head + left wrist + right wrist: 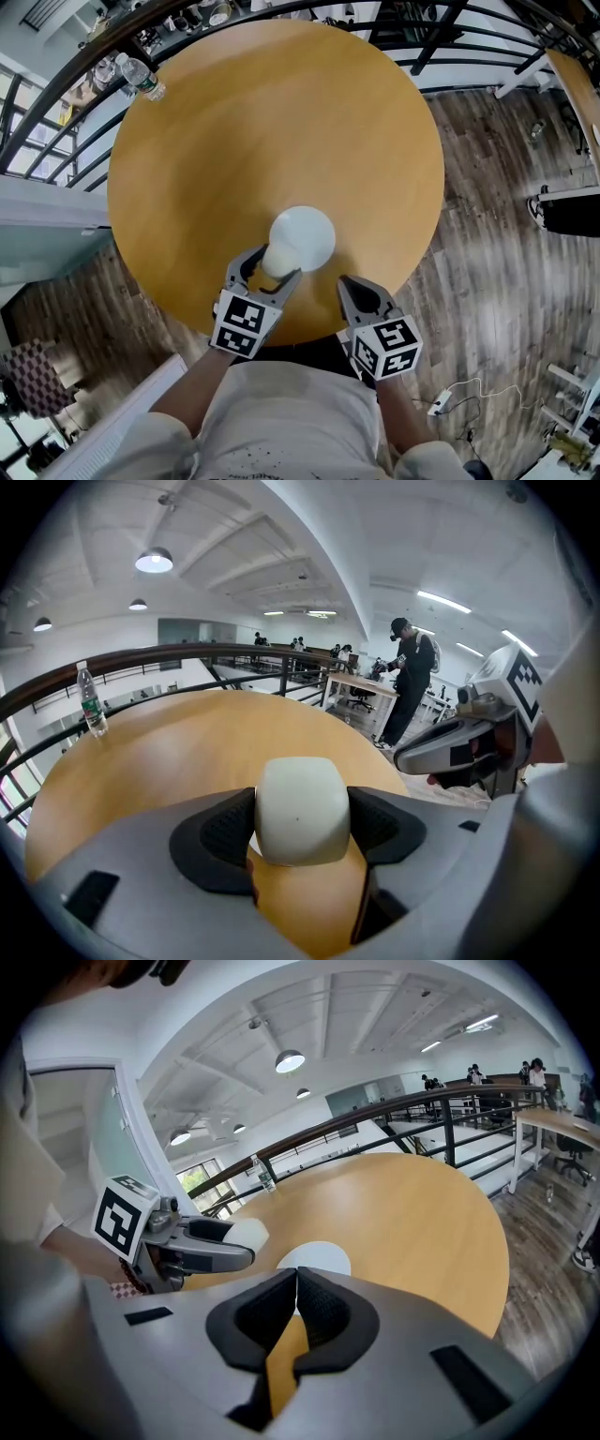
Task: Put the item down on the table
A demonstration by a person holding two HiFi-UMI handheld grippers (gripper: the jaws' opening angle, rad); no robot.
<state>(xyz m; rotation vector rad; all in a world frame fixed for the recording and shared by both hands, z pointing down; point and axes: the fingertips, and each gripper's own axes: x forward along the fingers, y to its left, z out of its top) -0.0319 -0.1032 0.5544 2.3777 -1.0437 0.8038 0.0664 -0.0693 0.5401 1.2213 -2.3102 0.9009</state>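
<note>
The left gripper (272, 269) pinched the round white item (302, 238) near the front edge of the table (234, 122). The right gripper (348, 286) was pressed together on nothing. If released there, the item might roll off.

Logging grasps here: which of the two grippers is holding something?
The left gripper: its jaws are clamped on the white item. The right gripper has its jaws shut together with nothing between them.

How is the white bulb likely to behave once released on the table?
Round head, narrower neck: the bulb would probably roll in an arc on the smooth table. The left gripper pinches just the neck, and the smooth shell might slip.
</note>
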